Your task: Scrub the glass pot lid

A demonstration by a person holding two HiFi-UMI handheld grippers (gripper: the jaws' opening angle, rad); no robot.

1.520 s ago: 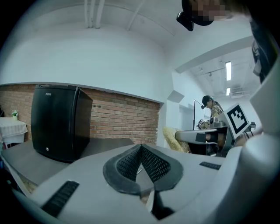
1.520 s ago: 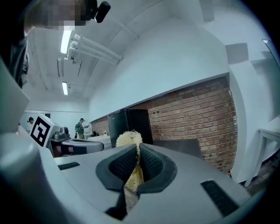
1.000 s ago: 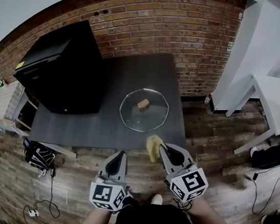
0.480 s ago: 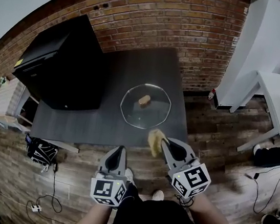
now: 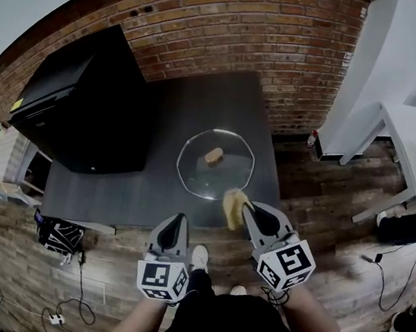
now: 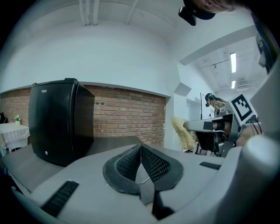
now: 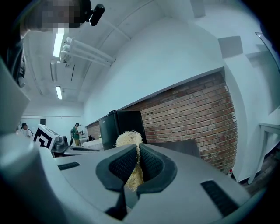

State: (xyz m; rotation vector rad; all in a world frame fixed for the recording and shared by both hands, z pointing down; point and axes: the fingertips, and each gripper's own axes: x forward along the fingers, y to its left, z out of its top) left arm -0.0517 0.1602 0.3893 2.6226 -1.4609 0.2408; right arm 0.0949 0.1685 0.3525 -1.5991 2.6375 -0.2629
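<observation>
Well ahead and to the left of the left gripper's jaws, a black cabinet [image 5: 85, 110] stands on the left part of a dark table [image 5: 112, 190] that backs onto a brick wall [image 5: 250, 29]. The left gripper [image 5: 177, 222] hangs over the wood floor [image 5: 117, 264], just short of the table's near edge. Its jaws are pressed together at the tips, with nothing between them.

Ahead of those jaws and a little to their right, the glass lid [image 5: 213, 181] lies flat on the table near its right end. The lid's tan knob [image 5: 213, 155] points up.

The right gripper [image 5: 248, 211] is beside the left one and reaches further forward. Its jaws are clamped on a yellow, fibrous scrubber [image 5: 233, 207]. The right gripper view shows the scrubber wedged between the two pads, with a tuft sticking out past the tips. The lid sits just beyond those tips, slightly to their left. In the head view the scrubber's far end crosses the lid's near rim, but whether it touches the glass or hangs above it cannot be told.

Right of the right gripper's jaws and well apart from them, a white desk [image 5: 405, 128] stands on the floor.
</observation>
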